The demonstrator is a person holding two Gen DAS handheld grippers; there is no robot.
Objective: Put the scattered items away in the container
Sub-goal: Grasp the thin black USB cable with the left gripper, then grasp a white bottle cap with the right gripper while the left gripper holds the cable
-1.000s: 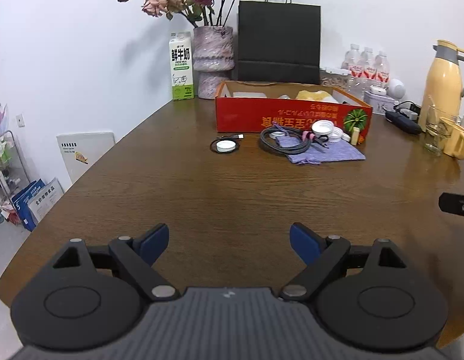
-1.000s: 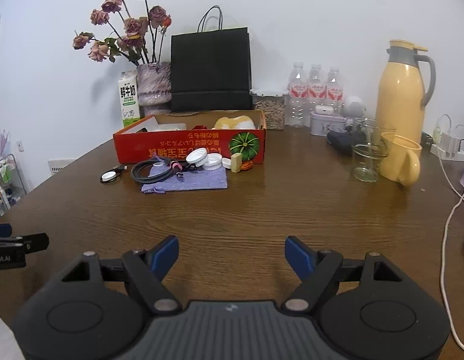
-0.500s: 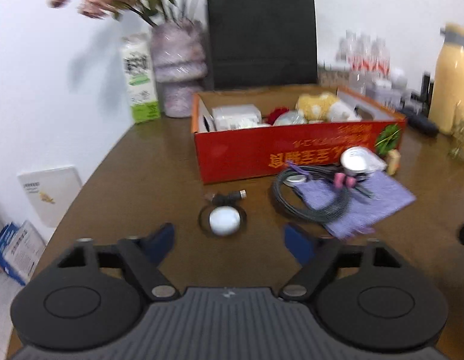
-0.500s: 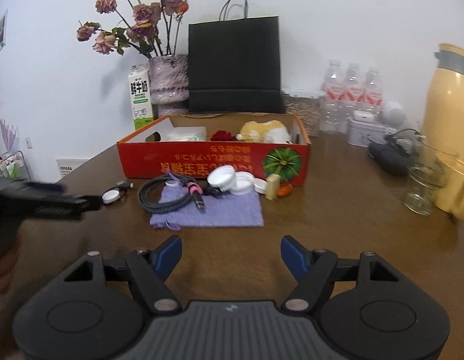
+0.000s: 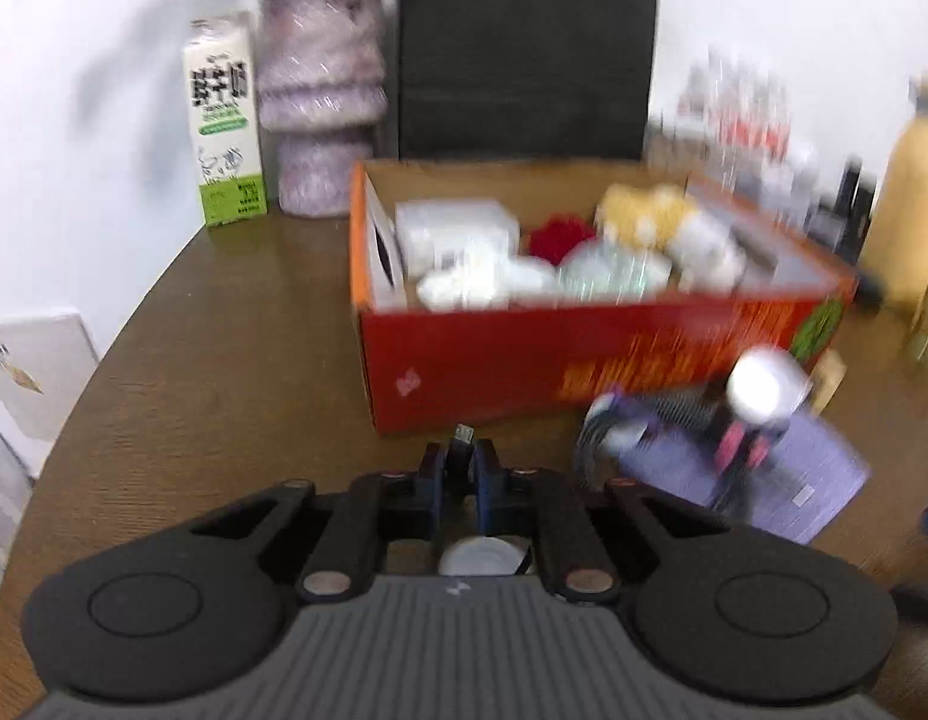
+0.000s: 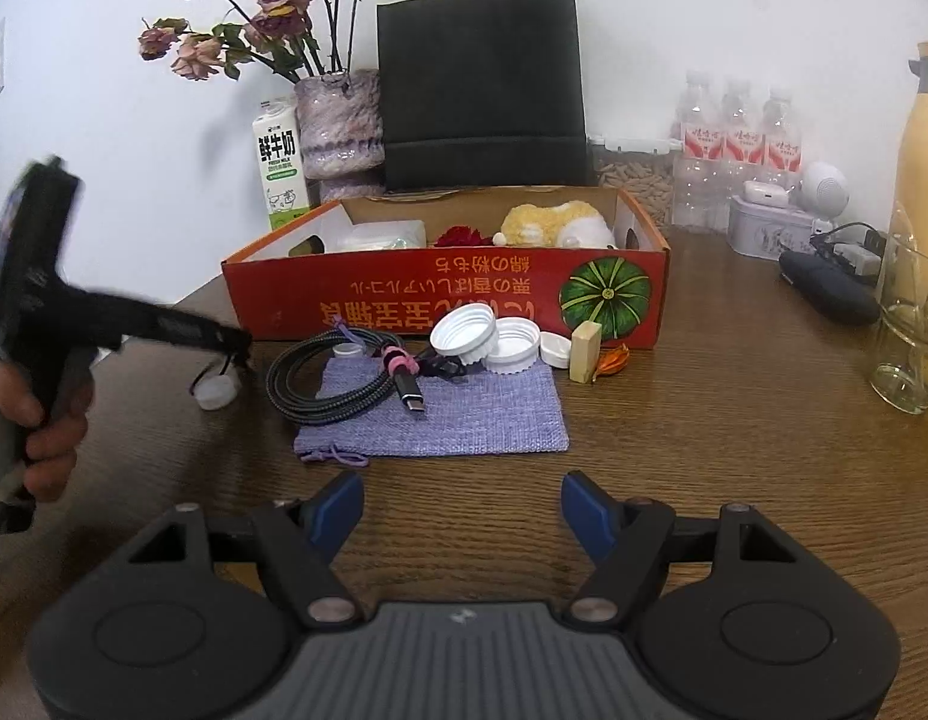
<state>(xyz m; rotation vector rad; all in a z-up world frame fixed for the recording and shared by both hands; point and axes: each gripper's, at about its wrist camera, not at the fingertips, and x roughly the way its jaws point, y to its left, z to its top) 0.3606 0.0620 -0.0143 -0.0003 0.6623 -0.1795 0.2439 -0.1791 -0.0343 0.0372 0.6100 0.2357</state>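
Charger cable [image 5: 462, 443], low centre of the left-wrist frame, sits pinched at its plug by my left gripper [image 5: 461, 468], whose jaws have just been closing. Its white puck [image 5: 481, 557] trails behind; I judge it could snag on the red box [image 5: 524, 360]. My right gripper [image 6: 462, 513] stands wide and empty.

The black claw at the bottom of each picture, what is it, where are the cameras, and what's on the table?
There is no robot here. A person holds a hand-held gripper in each hand, and each carries a camera looking along its two fingers. The blurred picture comes from the left hand-held gripper. Its jaws have just been closing and now pinch the plug of a small white charger puck. The sharp picture comes from the right hand-held gripper, open and empty. On the table lie a coiled cable, a purple pouch and white caps, before the red box.
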